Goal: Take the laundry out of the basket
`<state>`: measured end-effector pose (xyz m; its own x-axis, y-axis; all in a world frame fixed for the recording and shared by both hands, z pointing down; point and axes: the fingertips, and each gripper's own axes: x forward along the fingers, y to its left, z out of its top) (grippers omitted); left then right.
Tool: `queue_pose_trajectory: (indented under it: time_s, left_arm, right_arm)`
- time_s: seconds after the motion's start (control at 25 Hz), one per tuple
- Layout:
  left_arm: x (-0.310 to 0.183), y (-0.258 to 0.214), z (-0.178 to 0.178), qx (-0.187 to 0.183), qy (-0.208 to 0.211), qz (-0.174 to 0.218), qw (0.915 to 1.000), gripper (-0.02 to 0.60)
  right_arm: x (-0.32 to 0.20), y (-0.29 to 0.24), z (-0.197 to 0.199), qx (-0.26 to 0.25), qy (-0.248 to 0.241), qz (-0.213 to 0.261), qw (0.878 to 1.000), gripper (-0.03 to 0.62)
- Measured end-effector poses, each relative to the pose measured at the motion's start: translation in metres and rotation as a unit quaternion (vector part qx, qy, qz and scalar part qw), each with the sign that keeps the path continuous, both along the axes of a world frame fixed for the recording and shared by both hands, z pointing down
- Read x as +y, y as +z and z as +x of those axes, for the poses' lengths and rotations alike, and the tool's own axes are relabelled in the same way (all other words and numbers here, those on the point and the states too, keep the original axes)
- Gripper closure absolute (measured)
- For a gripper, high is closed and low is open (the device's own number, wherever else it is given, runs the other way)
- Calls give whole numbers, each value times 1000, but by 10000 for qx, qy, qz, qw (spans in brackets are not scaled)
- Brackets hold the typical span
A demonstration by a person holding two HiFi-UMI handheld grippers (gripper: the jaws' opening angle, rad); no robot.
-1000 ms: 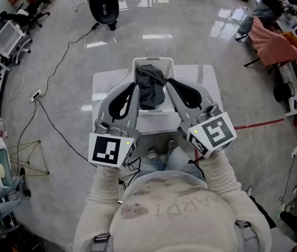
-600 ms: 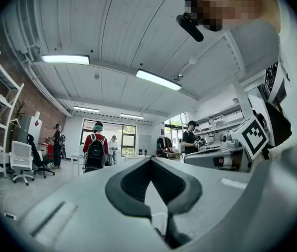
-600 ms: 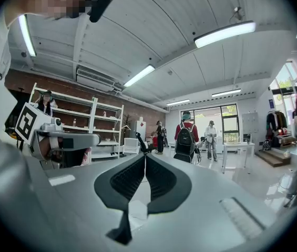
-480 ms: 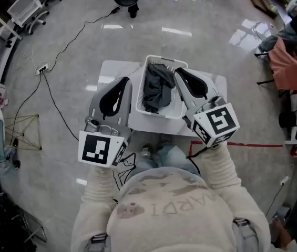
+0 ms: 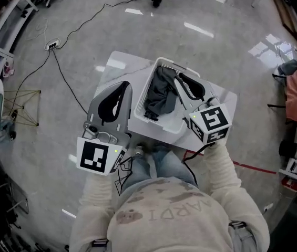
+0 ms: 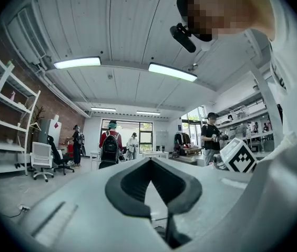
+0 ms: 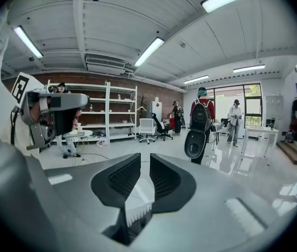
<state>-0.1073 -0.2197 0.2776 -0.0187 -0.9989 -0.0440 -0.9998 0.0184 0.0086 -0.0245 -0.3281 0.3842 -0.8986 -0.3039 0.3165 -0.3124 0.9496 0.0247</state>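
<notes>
"Head view first: where's the laundry?"
"On the white table [image 5: 111, 67] sits the white laundry basket [image 5: 137, 121]. The dark garment [image 5: 161, 93] is bunched inside, its length running from far rim to near rim."
"Which gripper is closer?"
"My right gripper [image 5: 182, 83], over the basket's right wall, cloth just to its left. Its jaws have just been easing apart, nothing between them. My left gripper [image 5: 123, 85] is pinched closed, empty, outside the left wall."

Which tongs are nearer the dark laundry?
Right. The right tongs hang over the basket beside the laundry, jaws just opening, nothing between; left tongs are outside the basket's left wall.
</notes>
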Motion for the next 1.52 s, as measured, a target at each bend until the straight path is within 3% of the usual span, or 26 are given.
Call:
queue_pose_trajectory:
  time_s: [0.6,0.96,1.36,1.52]
  left_arm:
    - [-54,101,-21,319,-271,-393,9983,581]
    - [-76,171,-28,368,-187,-723,9965,581]
    - [-90,187,-28,398,66,-686,9968,581]
    - [-95,181,-29,291,120,-637,9975,581]
  right_arm:
    - [-58,197,-39,1117,-358,-839,9895,463]
    - [-74,297,-51,1652,-433,-1096,9792,427]
    - [-85,368,-61,2317,-332,-1350,9628,202]
    - [-83,404,-56,2793,-340,-1467,9483,167]
